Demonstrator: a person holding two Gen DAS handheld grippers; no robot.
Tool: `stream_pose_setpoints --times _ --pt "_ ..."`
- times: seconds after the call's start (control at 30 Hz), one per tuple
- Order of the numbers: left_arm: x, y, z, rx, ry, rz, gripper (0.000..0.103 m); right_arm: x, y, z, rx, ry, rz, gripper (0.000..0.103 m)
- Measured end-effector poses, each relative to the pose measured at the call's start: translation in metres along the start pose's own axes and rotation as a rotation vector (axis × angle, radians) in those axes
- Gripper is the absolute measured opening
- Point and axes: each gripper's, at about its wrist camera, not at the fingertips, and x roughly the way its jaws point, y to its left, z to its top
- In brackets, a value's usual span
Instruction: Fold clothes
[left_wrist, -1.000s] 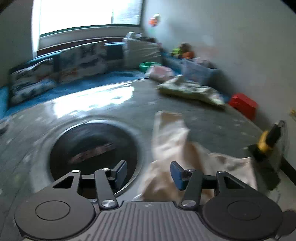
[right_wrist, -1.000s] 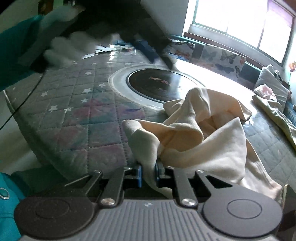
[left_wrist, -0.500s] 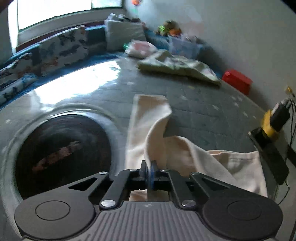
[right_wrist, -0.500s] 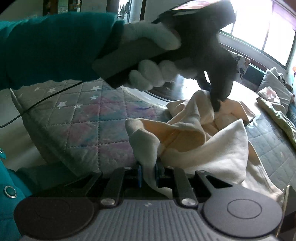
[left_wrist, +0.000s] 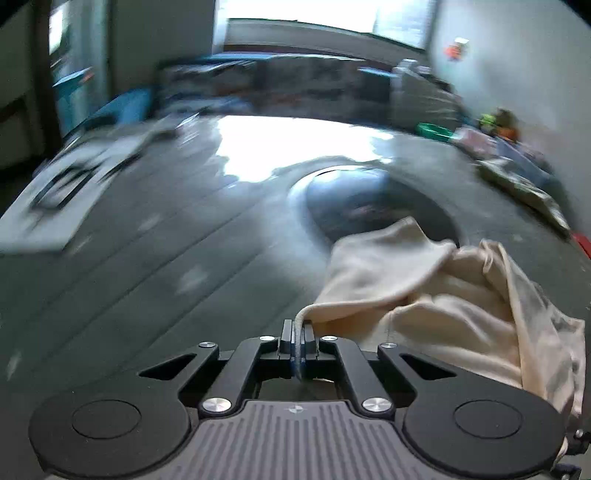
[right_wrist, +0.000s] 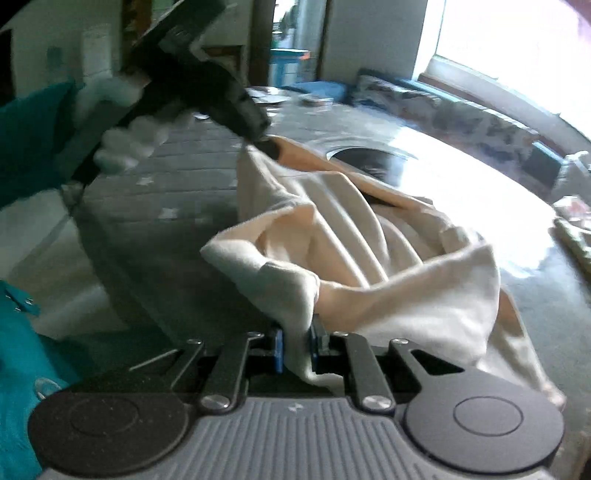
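Observation:
A cream garment (left_wrist: 436, 295) lies bunched on the grey quilted table (left_wrist: 166, 258). My left gripper (left_wrist: 298, 345) is shut on one of its edges, with the cloth trailing off to the right. In the right wrist view my right gripper (right_wrist: 295, 349) is shut on another corner of the same garment (right_wrist: 369, 266). The left gripper (right_wrist: 267, 146) also shows there at upper left, in a white-gloved hand, pinching the garment's far corner and holding it lifted. The cloth hangs in folds between the two grippers.
A dark round inset (left_wrist: 354, 199) sits in the table's middle, partly under the garment. Papers (left_wrist: 66, 177) lie at the left of the table. A patterned cloth (left_wrist: 524, 188) lies at the far right. Cushions (right_wrist: 461, 110) line the window bench.
My left gripper went from open to shut on the garment, then pulled its corner left and up, spreading the cloth. The right gripper kept its hold.

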Motion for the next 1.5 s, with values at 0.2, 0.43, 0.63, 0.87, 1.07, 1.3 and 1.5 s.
stream_pose_setpoints --times 0.2,0.43,0.63,0.87,1.07,1.3,1.5 --pt "-0.034 0.048 -0.038 -0.029 0.044 0.069 0.004 0.005 0.014 0.023 -0.02 -0.004 0.143 0.021" --pt "-0.059 0.049 -0.028 0.068 -0.007 0.037 0.042 -0.007 -0.02 0.061 0.062 -0.057 0.138 0.033" --pt "-0.055 0.035 0.001 0.137 -0.061 0.028 0.053 0.019 -0.058 0.088 0.134 -0.075 -0.016 0.038" --pt "-0.005 -0.004 0.03 0.257 -0.054 -0.03 0.059 0.075 -0.089 0.095 0.226 -0.019 -0.087 0.038" --pt "0.045 -0.027 0.043 0.299 -0.01 -0.046 0.058 0.099 -0.093 0.091 0.234 0.008 -0.099 0.017" --pt "0.07 -0.035 0.044 0.306 0.001 -0.091 0.025 0.073 -0.088 0.08 0.206 -0.017 -0.154 0.007" --pt "0.06 -0.021 0.046 0.243 -0.04 -0.105 0.007 0.022 -0.085 0.055 0.208 -0.036 -0.264 0.007"
